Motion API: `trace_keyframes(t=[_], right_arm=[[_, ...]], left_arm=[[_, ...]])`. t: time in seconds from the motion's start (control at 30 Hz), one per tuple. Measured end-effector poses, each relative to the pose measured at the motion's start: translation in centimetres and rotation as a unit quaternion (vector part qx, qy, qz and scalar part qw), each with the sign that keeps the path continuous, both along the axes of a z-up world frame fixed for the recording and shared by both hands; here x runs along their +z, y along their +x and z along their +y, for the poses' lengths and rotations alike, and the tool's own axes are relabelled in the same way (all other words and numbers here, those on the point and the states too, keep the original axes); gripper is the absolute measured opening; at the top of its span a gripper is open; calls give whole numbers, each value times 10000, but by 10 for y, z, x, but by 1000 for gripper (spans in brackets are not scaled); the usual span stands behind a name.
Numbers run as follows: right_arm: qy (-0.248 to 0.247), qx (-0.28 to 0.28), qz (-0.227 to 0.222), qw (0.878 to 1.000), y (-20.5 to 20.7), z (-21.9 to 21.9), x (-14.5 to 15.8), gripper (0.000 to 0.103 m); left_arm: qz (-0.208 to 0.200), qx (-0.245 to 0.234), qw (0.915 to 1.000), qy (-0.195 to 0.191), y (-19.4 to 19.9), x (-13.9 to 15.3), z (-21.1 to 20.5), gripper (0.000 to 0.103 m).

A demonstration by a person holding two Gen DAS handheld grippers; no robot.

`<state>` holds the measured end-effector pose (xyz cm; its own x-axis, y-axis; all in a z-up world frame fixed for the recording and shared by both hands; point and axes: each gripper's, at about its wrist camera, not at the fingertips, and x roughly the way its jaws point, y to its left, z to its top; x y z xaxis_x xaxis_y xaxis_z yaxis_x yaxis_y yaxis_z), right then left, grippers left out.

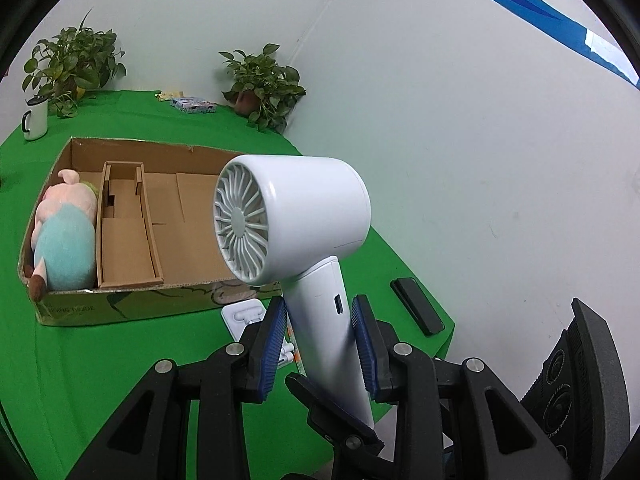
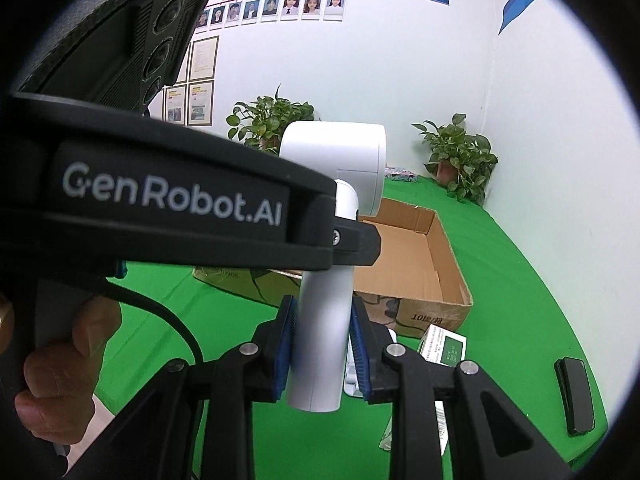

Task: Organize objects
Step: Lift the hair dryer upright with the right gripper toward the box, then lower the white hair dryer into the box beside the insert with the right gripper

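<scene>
A white hair dryer is held in the air above the green table, its grey intake grille facing me in the left wrist view. My left gripper is shut on the upper part of its handle, blue pads on both sides. My right gripper is shut on the lower end of the same handle. The left gripper's black body crosses the right wrist view, with a hand beneath it. An open cardboard box lies beyond, with a pink and blue plush toy in its left compartment.
On the green cloth lie a white plastic piece in front of the box, a black flat device near the right edge, and a green-and-white carton. Two potted plants, a white mug and a colourful packet stand at the back by the wall.
</scene>
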<state>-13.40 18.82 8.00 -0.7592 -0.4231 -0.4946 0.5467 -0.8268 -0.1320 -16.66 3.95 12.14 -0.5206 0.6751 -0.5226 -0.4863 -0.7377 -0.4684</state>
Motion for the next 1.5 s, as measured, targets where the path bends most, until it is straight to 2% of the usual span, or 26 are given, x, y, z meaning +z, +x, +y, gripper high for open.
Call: trace_keyframes(t=[0.57,0.8,0.97,1.1,1.23,1.33,1.37,1.5], right_arm=[[-144,-25,178,9997,-12,-8,32,25],[-169,112,135,9997,-44,-25,44,25],[-146,238,-120,9995,-80,-44,53,25],[-127,270,-357,9989,-109,-64,54,25],[-105,334,-706,9969,-140,-74,43,25],[-108,382,-948,9947,-156,-82,28,25],[-108,396,-1010,9940,-179,-85,28,25],[-114,414,-1376,9896,-205,-90,-6,25]], left_arm=[[187,-24,9997,-125,-26,41,5,31],[98,62,9995,-293,-74,58,7,31],[-116,148,9990,-410,-124,63,6,31],[-366,223,9981,-452,-163,55,2,31],[-693,273,9958,-524,-197,34,-1,31],[-938,318,9931,-620,-219,10,-2,31],[-1004,324,9923,-644,-224,2,-2,31],[-1337,317,9879,-713,-245,-39,-1,31]])
